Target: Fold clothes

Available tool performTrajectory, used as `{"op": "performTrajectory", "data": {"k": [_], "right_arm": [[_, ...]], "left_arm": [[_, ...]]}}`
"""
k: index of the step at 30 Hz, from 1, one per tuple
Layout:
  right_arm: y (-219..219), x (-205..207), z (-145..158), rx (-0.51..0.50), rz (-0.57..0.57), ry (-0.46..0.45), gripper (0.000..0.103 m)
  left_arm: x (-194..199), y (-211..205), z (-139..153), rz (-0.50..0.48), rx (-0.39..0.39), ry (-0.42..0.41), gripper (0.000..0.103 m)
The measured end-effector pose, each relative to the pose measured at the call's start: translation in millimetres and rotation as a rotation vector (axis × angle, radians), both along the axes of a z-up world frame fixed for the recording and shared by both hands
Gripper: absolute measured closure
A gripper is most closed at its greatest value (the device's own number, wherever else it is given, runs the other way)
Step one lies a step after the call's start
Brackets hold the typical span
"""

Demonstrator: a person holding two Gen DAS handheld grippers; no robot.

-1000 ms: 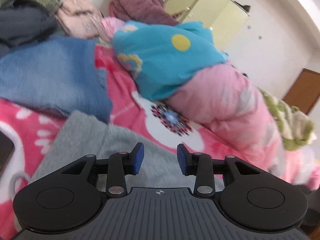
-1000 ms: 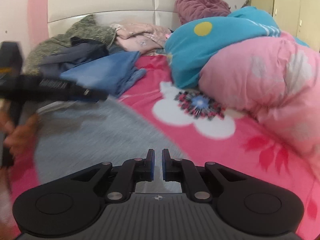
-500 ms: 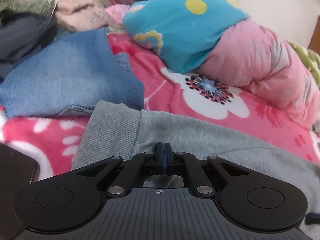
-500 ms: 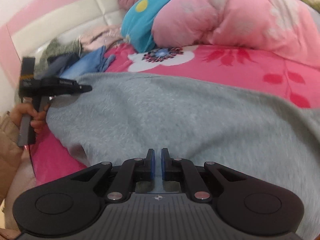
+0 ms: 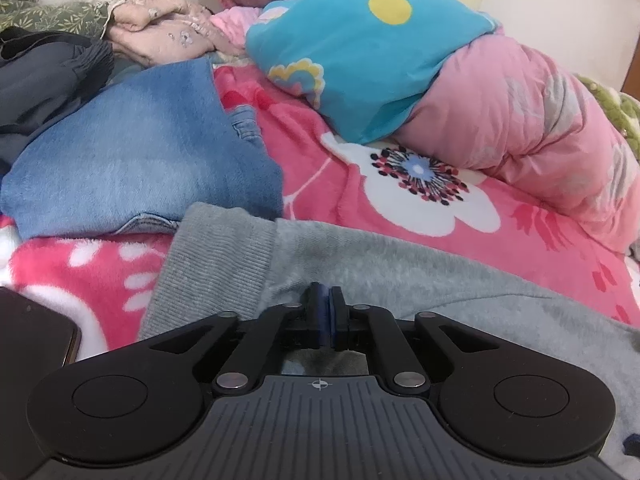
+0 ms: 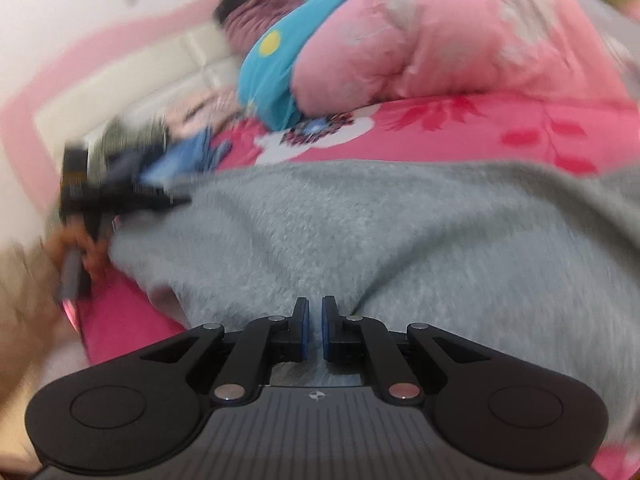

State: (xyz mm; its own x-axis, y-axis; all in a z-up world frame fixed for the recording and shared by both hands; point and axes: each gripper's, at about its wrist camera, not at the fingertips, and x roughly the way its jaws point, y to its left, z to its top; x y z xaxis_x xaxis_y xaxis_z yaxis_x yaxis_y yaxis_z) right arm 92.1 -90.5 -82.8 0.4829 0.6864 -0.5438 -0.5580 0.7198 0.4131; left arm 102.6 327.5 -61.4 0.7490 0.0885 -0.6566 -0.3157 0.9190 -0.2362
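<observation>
Left claw (image 5: 325, 312), wide open 1 second back, now clenched on grey garment (image 5: 400, 276) hem beside ribbed cuff. Right claw (image 6: 315, 328) pinches same garment's near edge. 2 grips set; fold can start.

Cream padded headboard (image 6: 132, 92), pink-framed; white wall (image 6: 80, 4); pink floral bed cover (image 5: 360, 200).

The bed (image 5: 328, 184) carries a pink floral blanket. Directly on it lie a grey garment (image 5: 400, 272), folded blue jeans (image 5: 132, 168), a pink duvet (image 5: 520, 120) and a dark phone (image 5: 28, 332).
</observation>
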Motion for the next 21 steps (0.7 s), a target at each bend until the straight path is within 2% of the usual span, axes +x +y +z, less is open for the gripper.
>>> {"op": "performTrajectory", "data": {"k": [1,2,3,5,9,13,17,19,21], "right_arm": [[-4.1,-3.4,3.1,0.010,-0.012,-0.006,0.095],[-7.7,-8.3,7.3,0.010,-0.022,-0.025,0.089],[-12.8,-13.9,12.0,0.015,-0.029,-0.046,0.082],[-25.7,-25.2,21.7,0.037,-0.040,-0.088,0.076],[-55.3,-46.2,38.5,0.069,-0.081,-0.142,0.076],[-95.0,-64.6,52.7,0.089,-0.168,-0.158,0.076],[-160.2,-77.3,74.1,0.111,-0.347,-0.184,0.065],[-202.4,-78.5,83.4,0.131,-0.488,-0.182,0.060],[-250.0,-74.4,85.5,0.158,-0.666,-0.136,0.056]], "left_arm": [[-1.4,-5.3,5.0,0.005,0.005,0.001,0.085],[-3.4,-11.9,10.0,0.011,0.018,-0.004,0.073],[-5.8,-19.8,14.7,0.011,0.029,-0.018,0.066],[-9.7,-39.5,24.1,-0.015,0.045,-0.050,0.066],[-5.5,-87.3,40.4,-0.141,0.054,-0.097,0.066],[16.2,-140.7,51.0,-0.292,0.046,-0.137,0.066],[44.8,-193.3,46.1,-0.417,0.075,-0.153,0.066],[57.2,-213.8,37.2,-0.460,0.083,-0.145,0.066],[67.1,-228.2,25.0,-0.486,0.083,-0.119,0.066]]}}
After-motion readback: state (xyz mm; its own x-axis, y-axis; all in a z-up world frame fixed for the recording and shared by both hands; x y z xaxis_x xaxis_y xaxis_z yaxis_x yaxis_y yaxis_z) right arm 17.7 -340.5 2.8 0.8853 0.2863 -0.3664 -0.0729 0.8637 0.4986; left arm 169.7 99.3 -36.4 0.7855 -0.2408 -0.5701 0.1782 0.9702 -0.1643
